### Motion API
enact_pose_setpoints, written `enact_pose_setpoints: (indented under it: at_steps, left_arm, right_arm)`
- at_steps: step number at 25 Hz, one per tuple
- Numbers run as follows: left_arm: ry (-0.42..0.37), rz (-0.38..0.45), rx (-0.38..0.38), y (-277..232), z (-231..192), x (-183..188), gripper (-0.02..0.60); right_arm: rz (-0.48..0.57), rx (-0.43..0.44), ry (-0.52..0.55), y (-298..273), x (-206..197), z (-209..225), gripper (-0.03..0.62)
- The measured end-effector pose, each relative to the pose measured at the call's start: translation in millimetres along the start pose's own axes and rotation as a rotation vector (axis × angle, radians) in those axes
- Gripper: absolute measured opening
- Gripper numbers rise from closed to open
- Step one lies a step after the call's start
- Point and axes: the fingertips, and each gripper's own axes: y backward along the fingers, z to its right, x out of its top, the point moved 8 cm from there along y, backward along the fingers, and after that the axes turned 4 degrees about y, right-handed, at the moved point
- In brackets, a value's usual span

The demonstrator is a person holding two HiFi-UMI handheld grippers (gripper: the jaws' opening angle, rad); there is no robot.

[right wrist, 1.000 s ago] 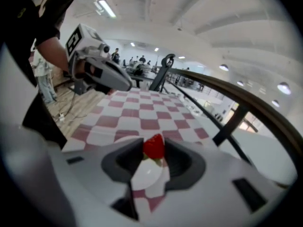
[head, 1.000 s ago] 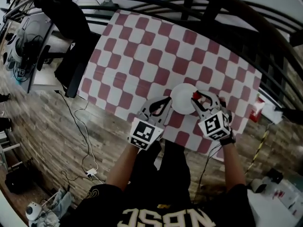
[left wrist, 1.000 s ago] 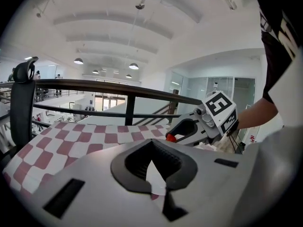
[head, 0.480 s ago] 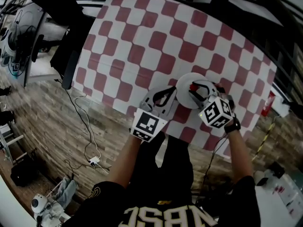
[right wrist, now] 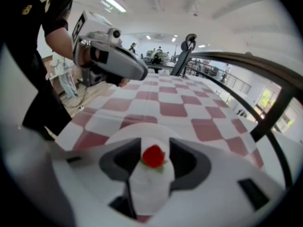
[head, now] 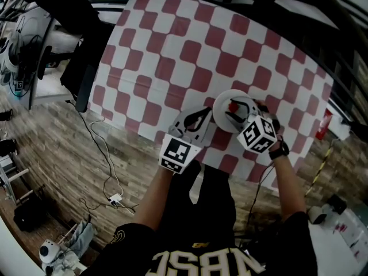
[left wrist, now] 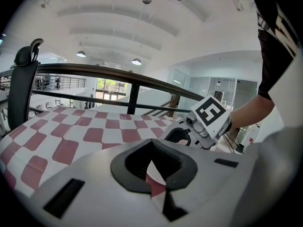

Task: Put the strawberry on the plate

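The small red strawberry lies on the white plate, between the jaws of my right gripper. Those jaws are opening, and a gap shows on each side of the berry. In the head view the right gripper reaches over the plate from its near right side, with the strawberry just ahead of its fingers. My left gripper rests on the cloth just left of the plate, tips together and holding nothing. In its own view the left gripper shows only cloth through its loop.
A red-and-white checked cloth covers the table. A black railing curves round its far side. A black office chair stands at the far left corner. A red object sits off the right edge. Cables lie on the floor nearby.
My right gripper has carried the strawberry leftward from the plate's right rim to over the plate, and its jaws have spread apart. The left gripper has stayed beside the plate.
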Motion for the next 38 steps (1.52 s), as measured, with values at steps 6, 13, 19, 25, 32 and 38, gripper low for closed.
enact_pose_setpoints:
  at_steps: [6, 13, 19, 25, 32, 38]
  left_arm:
    - [0.051, 0.042, 0.007, 12.6, -0.1, 21.2, 0.009]
    - [0.129, 0.142, 0.015, 39.8, 8.1, 78.5, 0.009]
    - [0.124, 0.307, -0.035, 75.1, 36.1, 173.0, 0.009]
    - [0.007, 0.457, -0.022, 109.2, 54.8, 252.1, 0.009]
    - [-0.093, 0.555, 0.013, 132.3, 70.6, 276.5, 0.009]
    - [-0.129, 0.572, 0.024, 128.0, 75.2, 272.8, 0.009]
  right_arm:
    - [0.029, -0.054, -0.095, 30.3, 15.8, 1.3, 0.187]
    - [0.205, -0.251, -0.367, 103.7, 64.1, -0.2, 0.143]
    - [0.437, -0.475, -0.503, 197.0, 130.5, -0.3, 0.055]
    - [0.607, -0.696, -0.521, 262.1, 180.9, -2.0, 0.02]
    - [0.667, -0.895, -0.518, 299.6, 206.2, -2.9, 0.018]
    - [0.665, -0.968, -0.485, 303.3, 215.6, 2.5, 0.018]
